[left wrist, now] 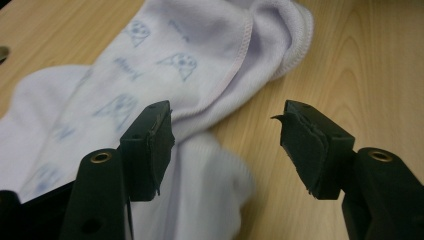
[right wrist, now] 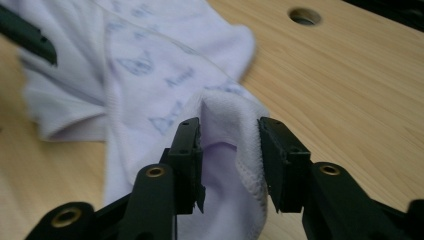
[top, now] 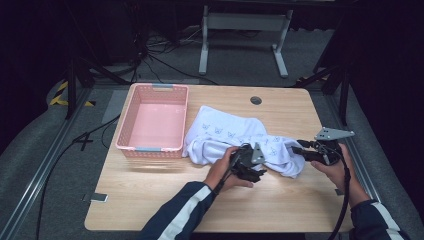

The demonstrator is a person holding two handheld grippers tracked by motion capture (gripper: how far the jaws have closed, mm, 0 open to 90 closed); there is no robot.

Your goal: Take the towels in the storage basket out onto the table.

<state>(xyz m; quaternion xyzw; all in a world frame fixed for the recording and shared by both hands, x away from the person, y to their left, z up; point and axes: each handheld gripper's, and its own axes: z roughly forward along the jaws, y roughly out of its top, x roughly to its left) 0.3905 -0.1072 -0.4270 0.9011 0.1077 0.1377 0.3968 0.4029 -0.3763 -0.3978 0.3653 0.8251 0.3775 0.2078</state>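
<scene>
Handling the white printed cloth (top: 235, 140) is the work in hand: it lies crumpled at the centre of the high view on the wooden table (top: 165, 200), its left end just beside the pink basket (top: 152, 122) in the upper left of the tabletop, which holds nothing I can see.

In the right gripper view a raised fold of the cloth's hemmed edge (right wrist: 227, 135) stands between the jaws of the right gripper (right wrist: 229, 150). The jaws are parted, and the fabric looks slack between them rather than pinched, so I read this as an unclamped hold. In the left gripper view the left gripper (left wrist: 227, 145) stands wide apart over bare wood at the lower centre of the frame, with a cloth edge (left wrist: 210, 165) beside its left pad and nothing pressed between the pads.

As I judge it, both grippers are between grips, likely setting the cloth down or re-taking it. To do this well, each gripper should settle on a single hemmed edge rather than a bunched fold, with the pads low against the table so that only one layer is caught. Closing on the thick fold at the right risks dragging several layers together.
</scene>
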